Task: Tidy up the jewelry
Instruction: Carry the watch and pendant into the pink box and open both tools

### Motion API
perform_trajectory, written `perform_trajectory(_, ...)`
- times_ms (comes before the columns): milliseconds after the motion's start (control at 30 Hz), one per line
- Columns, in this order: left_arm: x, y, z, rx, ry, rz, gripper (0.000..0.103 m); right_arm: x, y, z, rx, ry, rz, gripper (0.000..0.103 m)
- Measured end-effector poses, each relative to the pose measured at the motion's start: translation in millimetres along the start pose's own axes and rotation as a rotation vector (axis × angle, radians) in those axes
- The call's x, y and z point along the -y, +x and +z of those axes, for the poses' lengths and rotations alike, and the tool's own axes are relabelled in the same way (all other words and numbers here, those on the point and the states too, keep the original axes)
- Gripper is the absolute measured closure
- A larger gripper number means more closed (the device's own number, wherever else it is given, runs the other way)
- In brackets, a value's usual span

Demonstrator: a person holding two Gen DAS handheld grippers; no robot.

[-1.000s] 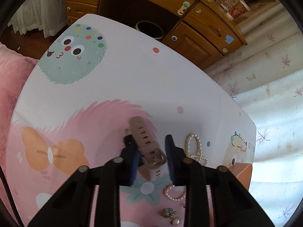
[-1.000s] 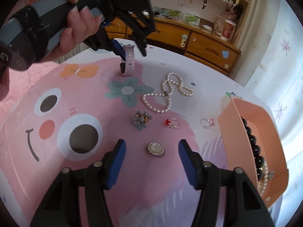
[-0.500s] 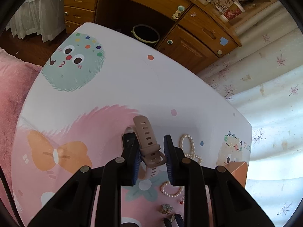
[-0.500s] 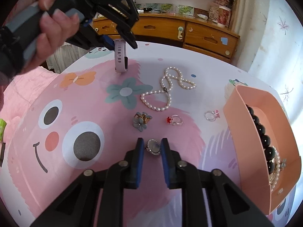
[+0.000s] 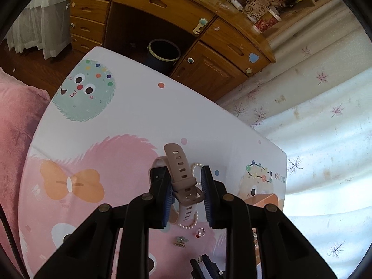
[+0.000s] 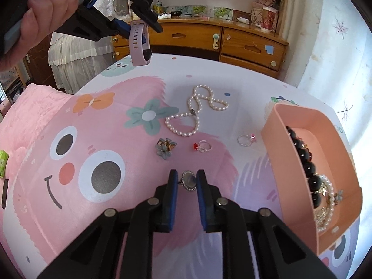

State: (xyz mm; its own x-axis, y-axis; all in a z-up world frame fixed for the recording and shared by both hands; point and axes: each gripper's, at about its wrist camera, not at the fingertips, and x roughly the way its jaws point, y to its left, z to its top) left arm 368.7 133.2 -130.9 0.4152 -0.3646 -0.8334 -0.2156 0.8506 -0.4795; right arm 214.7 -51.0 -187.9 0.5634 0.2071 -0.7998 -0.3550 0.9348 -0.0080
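Observation:
My left gripper [image 5: 186, 181] is shut on a pink-strapped watch [image 5: 180, 174] and holds it high above the table; the watch also shows in the right wrist view [image 6: 139, 44]. My right gripper [image 6: 187, 179] is shut on a round pearly brooch [image 6: 188, 181], just above the cartoon tablecloth. On the cloth lie a pearl necklace [image 6: 197, 114], a flower clip [image 6: 165, 148], a red-stone ring [image 6: 202, 146] and a pink-stone ring [image 6: 247, 139]. A peach box [image 6: 274, 121] at the right holds black beads [image 6: 307, 162] and pearl pieces.
A wooden dresser [image 6: 232, 41] stands behind the table. A pink blanket [image 6: 34, 111] lies at the left edge. A dark bin [image 5: 164, 54] sits on the floor under the dresser. The table's far edge [image 5: 209, 97] drops to a curtain.
My left gripper has lifted the watch up off the table. My right gripper closed from wide open onto the brooch and has raised it slightly.

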Motion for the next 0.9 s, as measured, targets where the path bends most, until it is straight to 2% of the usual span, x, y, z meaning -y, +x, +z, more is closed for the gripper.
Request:
perform_trajectory(433,65.7,-15.4,-29.5,0.004,0.075,-0.068,0.082,24.7,-67.6,11.4,0.123,-0.03,-0.009,0.087)
perform_trajectory(900,151.8,10.8,-75.2,-0.038,0.144,-0.084,0.082,93.9,-122.8,2.4,0.175,-0.023,-0.052,0.087)
